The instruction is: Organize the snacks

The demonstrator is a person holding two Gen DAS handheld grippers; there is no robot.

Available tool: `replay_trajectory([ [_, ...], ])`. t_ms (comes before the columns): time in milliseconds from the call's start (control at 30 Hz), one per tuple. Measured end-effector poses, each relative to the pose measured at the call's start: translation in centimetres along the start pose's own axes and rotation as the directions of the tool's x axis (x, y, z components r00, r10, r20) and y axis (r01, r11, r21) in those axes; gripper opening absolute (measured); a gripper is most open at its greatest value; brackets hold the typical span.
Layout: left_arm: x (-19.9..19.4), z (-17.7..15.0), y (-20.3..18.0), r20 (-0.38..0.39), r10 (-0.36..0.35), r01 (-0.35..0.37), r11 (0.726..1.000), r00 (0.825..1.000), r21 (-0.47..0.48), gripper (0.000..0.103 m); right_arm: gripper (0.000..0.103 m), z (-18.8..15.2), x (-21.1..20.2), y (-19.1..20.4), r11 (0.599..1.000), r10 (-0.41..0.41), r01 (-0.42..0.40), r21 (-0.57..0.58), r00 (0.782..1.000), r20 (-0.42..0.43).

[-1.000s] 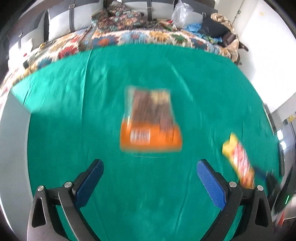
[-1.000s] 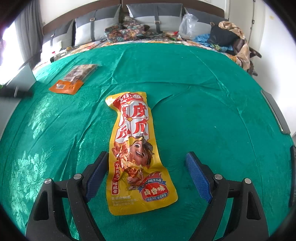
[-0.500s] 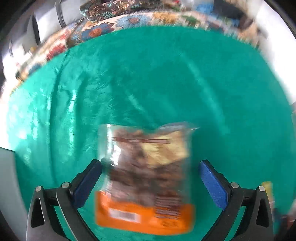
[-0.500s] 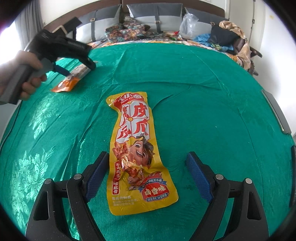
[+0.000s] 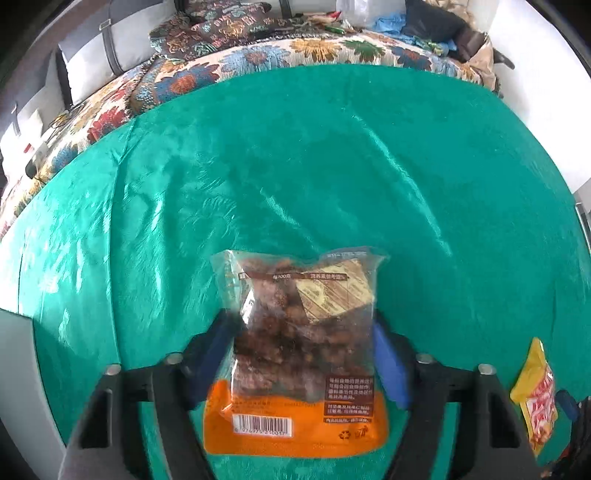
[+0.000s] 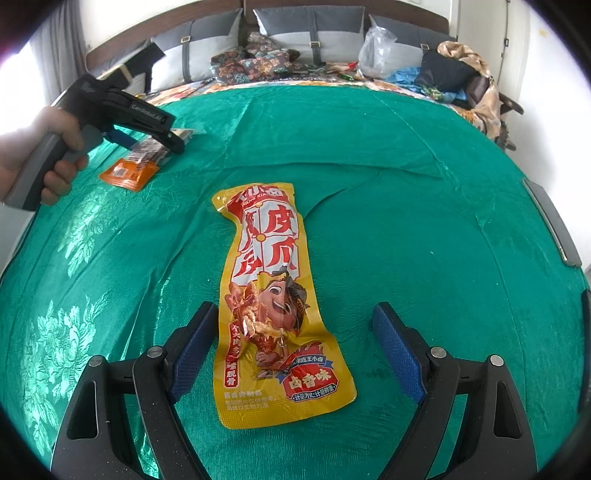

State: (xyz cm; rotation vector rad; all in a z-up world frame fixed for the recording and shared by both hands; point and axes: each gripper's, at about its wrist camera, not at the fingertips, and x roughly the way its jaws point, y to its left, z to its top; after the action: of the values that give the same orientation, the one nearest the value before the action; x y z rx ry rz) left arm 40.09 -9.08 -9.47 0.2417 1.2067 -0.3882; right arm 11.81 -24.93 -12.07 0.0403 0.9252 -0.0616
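Observation:
A clear bag of brown nut snack with an orange bottom [image 5: 295, 350] lies on the green cloth [image 5: 332, 166]. My left gripper [image 5: 303, 317] points steeply down over it. Its jaws are closing, and the blue pads [image 5: 218, 339] press the bag's two long sides. The right wrist view shows this at far left, with the bag [image 6: 129, 171] under the left gripper [image 6: 173, 142], which a hand [image 6: 44, 147] holds. A long yellow and red snack pouch [image 6: 273, 295] lies flat between the spread fingers of my right gripper [image 6: 295, 314], untouched. The same pouch [image 5: 537, 391] shows at the left wrist view's right edge.
The green cloth [image 6: 406, 221] covers a wide surface. Behind it lie a floral blanket [image 5: 258, 62], grey pillows [image 6: 314, 33], a clear plastic bag [image 6: 376, 48] and piled clothes [image 6: 454, 74]. A grey edge [image 5: 14, 369] borders the cloth at left.
My left gripper moved forward and down over the nut snack bag, and its jaws have closed in from wide apart onto the bag's sides. The right gripper and the yellow pouch have not moved.

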Motion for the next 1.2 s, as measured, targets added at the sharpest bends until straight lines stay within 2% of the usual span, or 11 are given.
replay_trajectory([
  [233,-3.9,-9.6,1.5,0.018,-0.002,0.003,0.998,1.0,-0.06,0.066,0.088,0.0,0.0,-0.1,1.0,0.0,0.0,0.0,1.0,0.0],
  [400,-7.7,-19.6,3.6,0.031,-0.015,0.02,0.985,0.999,-0.173,0.066,0.088,-0.1,0.0,-0.1,1.0,0.002,-0.002,0.001,1.0,0.0],
  [533,-9.8,-24.8,5.0,0.071,-0.028,0.046,0.962,0.997,-0.27,0.066,0.091,0.2,-0.1,-0.8,0.998,0.054,-0.054,0.03,0.999,-0.008],
  [667,-10.7,-27.1,5.8,0.115,-0.066,0.101,0.936,0.991,-0.337,0.066,0.091,3.4,0.9,-2.3,0.985,0.158,-0.137,0.109,0.963,-0.219],
  [767,-11.4,-27.7,5.5,0.14,-0.085,0.128,0.931,0.987,-0.34,0.066,0.091,5.7,2.9,-1.5,0.99,0.139,-0.125,0.063,0.918,-0.372],
  [833,-12.3,-28.0,4.8,0.163,-0.104,0.155,0.926,0.981,-0.343,0.066,0.088,6.6,3.6,-0.8,0.993,0.117,-0.116,0.026,0.915,-0.386],
  [867,-12.9,-28.2,4.8,0.18,-0.114,0.171,0.923,0.977,-0.345,0.066,0.078,6.8,3.8,-0.4,0.995,0.087,-0.099,-0.009,0.916,-0.391],
  [900,-13.5,-28.2,4.9,0.195,-0.125,0.187,0.92,0.973,-0.345,0.066,0.051,6.8,3.7,0.2,0.996,0.032,-0.064,-0.067,0.919,-0.394],
  [967,-14.8,-28.6,4.8,0.222,-0.141,0.213,0.915,0.965,-0.343,0.066,0.051,7.0,3.0,0.6,0.995,0.023,-0.06,-0.079,0.914,-0.405],
  [1100,-17.9,-29.4,6.0,0.285,-0.164,0.264,0.895,0.944,-0.36,0.066,0.05,6.6,0.9,0.6,0.992,0.123,-0.121,0.03,0.907,-0.404],
  [1200,-21.6,-30.0,8.6,0.359,-0.164,0.304,0.874,0.919,-0.379,0.066,0.05,7.7,-2.1,2.9,0.958,0.286,-0.257,0.128,0.895,-0.341],
])
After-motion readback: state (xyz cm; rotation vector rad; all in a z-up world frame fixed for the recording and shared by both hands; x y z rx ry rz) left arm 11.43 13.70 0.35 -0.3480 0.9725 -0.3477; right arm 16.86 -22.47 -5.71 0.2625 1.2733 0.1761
